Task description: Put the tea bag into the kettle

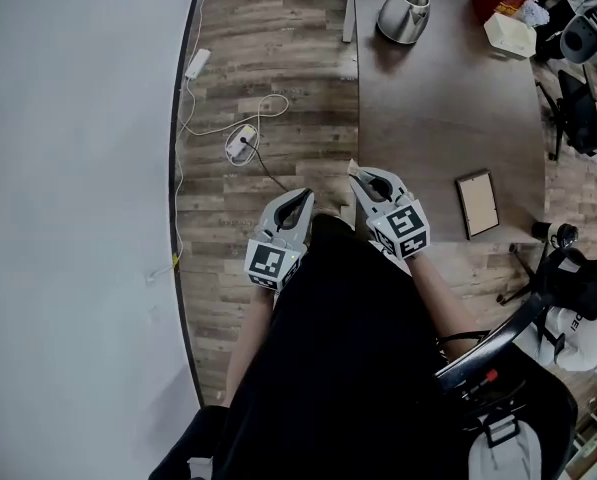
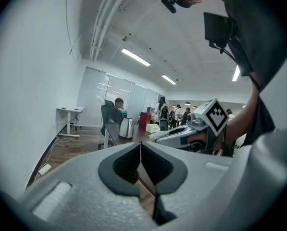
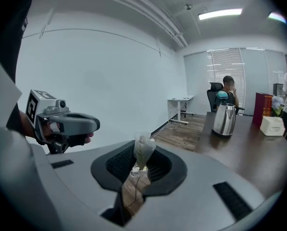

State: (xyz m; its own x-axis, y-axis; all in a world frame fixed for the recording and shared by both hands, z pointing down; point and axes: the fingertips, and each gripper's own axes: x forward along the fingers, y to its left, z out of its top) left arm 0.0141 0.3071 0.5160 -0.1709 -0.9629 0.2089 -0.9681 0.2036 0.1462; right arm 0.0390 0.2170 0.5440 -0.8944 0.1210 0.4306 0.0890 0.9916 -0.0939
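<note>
- Pinching the tea bag [image 3: 144,150] on the right gripper [image 3: 142,154]: fingers [image 3: 158,166] drawn close, pads pressing the bag's lower part from both sides.
- Shut tight on the left gripper [image 2: 140,146]: fingers [image 2: 121,163] pressed together along one thin seam, holding nothing.
- Hovering side by side in front of the person's body, left over the wooden floor [image 1: 268,58], right just at the near corner of the dark table [image 1: 448,118].
- Well apart from the kettle [image 1: 405,13], standing far across the table near its opposite end.
- Standing up out of the jaw tips, the bag: long axis roughly in line with the jaws, free end pointing forward and up, away from the gripper.
- Trailing down from the bag, a thin string [image 3: 132,189] in the gap between the jaws.
- Hidden between the pads, the bag's lower end; from the head view, only a pale sliver past the tips.
- Too small to judge, any tag on the string.
- Hard to read from every view, the kettle's lid.
</note>
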